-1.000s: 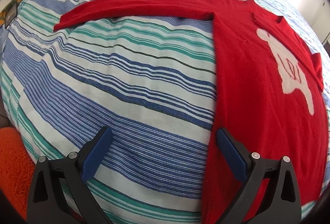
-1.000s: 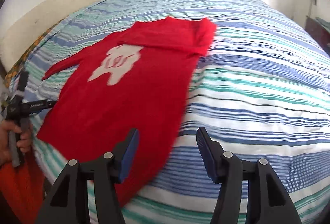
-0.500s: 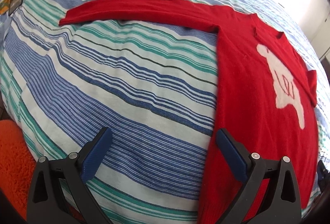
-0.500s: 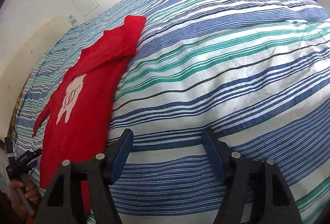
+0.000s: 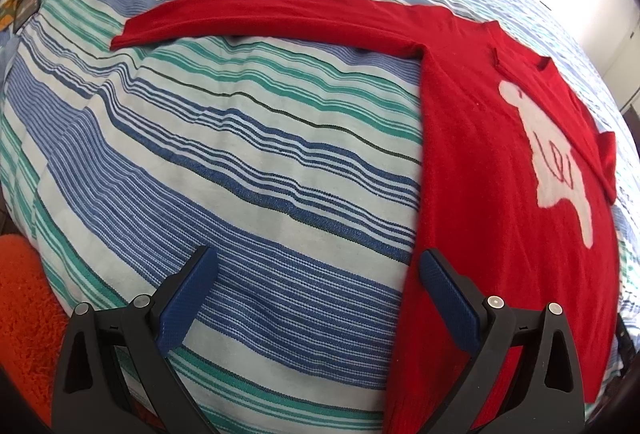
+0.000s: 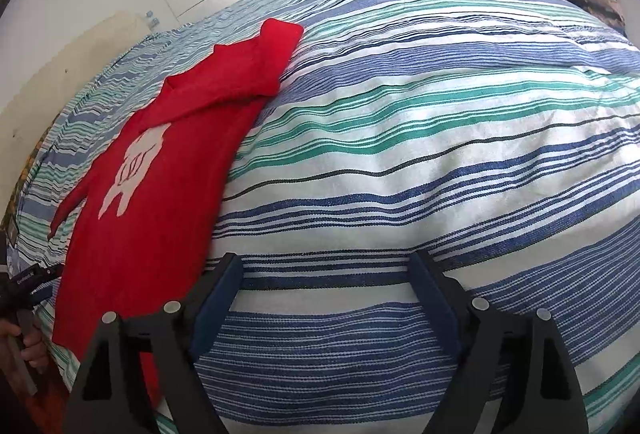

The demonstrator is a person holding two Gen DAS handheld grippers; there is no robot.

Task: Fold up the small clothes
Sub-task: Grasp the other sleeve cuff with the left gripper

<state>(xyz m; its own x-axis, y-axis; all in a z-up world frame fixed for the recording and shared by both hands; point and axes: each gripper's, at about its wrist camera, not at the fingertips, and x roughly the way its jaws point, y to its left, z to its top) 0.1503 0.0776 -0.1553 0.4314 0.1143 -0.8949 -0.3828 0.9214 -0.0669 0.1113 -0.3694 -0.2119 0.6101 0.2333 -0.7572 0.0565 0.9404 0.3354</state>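
On the striped bedspread [image 5: 248, 170] the red sweater [image 5: 492, 194] lies flat with its white figure [image 5: 552, 162] facing up, and we take this sweater as our landmark. In the left wrist view, its one long sleeve [image 5: 272, 16] stretches out straight from the body, away to the far left, while the other sleeve seems already laid across the chest, beside the white figure. Our left gripper [image 5: 316, 294] hangs just beside the near edge of the sweater, with its jaws standing wide and nothing between them; one blue pad [image 5: 448, 298] is over the red cloth near the hem, the other over bare stripes. In the right wrist view, the sweater [image 6: 160, 202] is to the left, and the folded sleeve [image 6: 248, 70] makes a thick band at its far end. Our right gripper [image 6: 324, 298] is on the other side of the sweater, over the striped cover only, and its jaws are opening with no cloth inside. At the left border a hand [image 6: 24, 346] holds the left tool, near the hem. We judge that one sleeve is done and the long sleeve waits. The next move probably asks the left gripper to reach the cuff of that sleeve, pinch only this one layer, and carry it over the body without dragging the rest.
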